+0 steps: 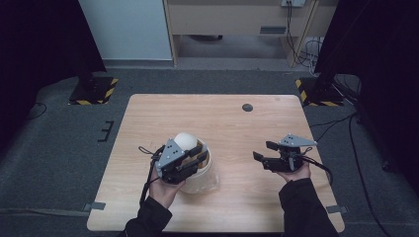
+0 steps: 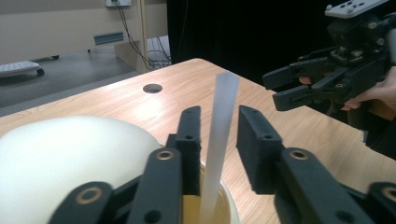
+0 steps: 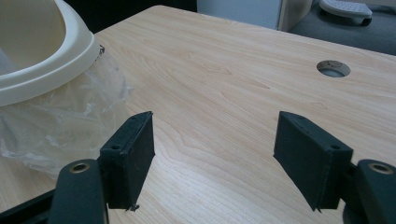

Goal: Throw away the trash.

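A small cream bin (image 1: 203, 174) with a domed white lid (image 1: 184, 140) stands left of the table's middle, and a clear plastic bag (image 3: 60, 126) is bunched under its rim (image 3: 56, 60). My left gripper (image 1: 200, 153) hovers over the bin's top. In the left gripper view a thin white flap (image 2: 223, 100) rises from the bin between the jaws of the left gripper (image 2: 219, 112). A narrow gap shows on each side of the flap, so the jaws stand slightly open. My right gripper (image 1: 260, 150) is held to the right, apart from the bin, open and empty (image 3: 215, 121).
The wooden table (image 1: 227, 123) has a round cable hole (image 1: 247, 107) near its back edge. Two stands with yellow-black bases (image 1: 94, 91) (image 1: 316, 94) flank the far corners. Cables (image 1: 356, 148) trail on the floor to the right.
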A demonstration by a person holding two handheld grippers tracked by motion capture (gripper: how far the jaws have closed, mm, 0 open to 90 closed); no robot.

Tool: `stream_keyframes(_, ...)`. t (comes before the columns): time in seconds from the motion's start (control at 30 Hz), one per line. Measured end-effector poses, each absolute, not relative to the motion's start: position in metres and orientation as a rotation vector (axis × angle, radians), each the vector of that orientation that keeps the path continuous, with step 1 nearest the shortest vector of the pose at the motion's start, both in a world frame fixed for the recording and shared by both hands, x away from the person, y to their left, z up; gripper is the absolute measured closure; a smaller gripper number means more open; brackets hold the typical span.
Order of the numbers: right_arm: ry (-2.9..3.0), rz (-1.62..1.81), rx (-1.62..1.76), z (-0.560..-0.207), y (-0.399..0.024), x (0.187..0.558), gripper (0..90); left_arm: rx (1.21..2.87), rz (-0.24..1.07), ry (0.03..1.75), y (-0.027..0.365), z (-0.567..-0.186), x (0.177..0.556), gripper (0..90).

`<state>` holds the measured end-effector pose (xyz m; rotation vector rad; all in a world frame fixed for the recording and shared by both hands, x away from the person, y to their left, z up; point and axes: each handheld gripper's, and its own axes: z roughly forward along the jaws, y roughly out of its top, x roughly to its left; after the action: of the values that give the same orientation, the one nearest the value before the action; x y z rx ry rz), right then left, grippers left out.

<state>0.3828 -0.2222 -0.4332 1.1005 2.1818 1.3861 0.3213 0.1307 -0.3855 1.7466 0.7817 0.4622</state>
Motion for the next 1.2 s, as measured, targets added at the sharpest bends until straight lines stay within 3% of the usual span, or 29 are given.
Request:
stream_keyframes(0.43,2.157,1.406,1.147,-0.436,-0.228,0.385,24.4,1.705,0.514,0.806,0.177,-0.376,0.293,56.0)
stream_keyframes(0.63,2.164,1.393,1.168,-0.440,-0.229,0.386,22.3,1.662,0.577,0.953,0.235,-0.400,0.290,50.8)
stream_keyframes(0.8,2.149,1.378,1.193,-0.445,-0.231,0.388,15.1,1.650,0.589,1.099,0.272,-0.425,0.297,47.0)
stream_keyframes(0.93,2.138,1.360,1.211,-0.450,-0.232,0.390,12.2,1.694,0.586,1.178,0.284,-0.442,0.307,45.2)
stream_keyframes(1.2,2.147,1.219,1.291,-0.469,-0.243,0.398,6.3,1.874,0.517,1.308,0.292,-0.487,0.335,29.9)
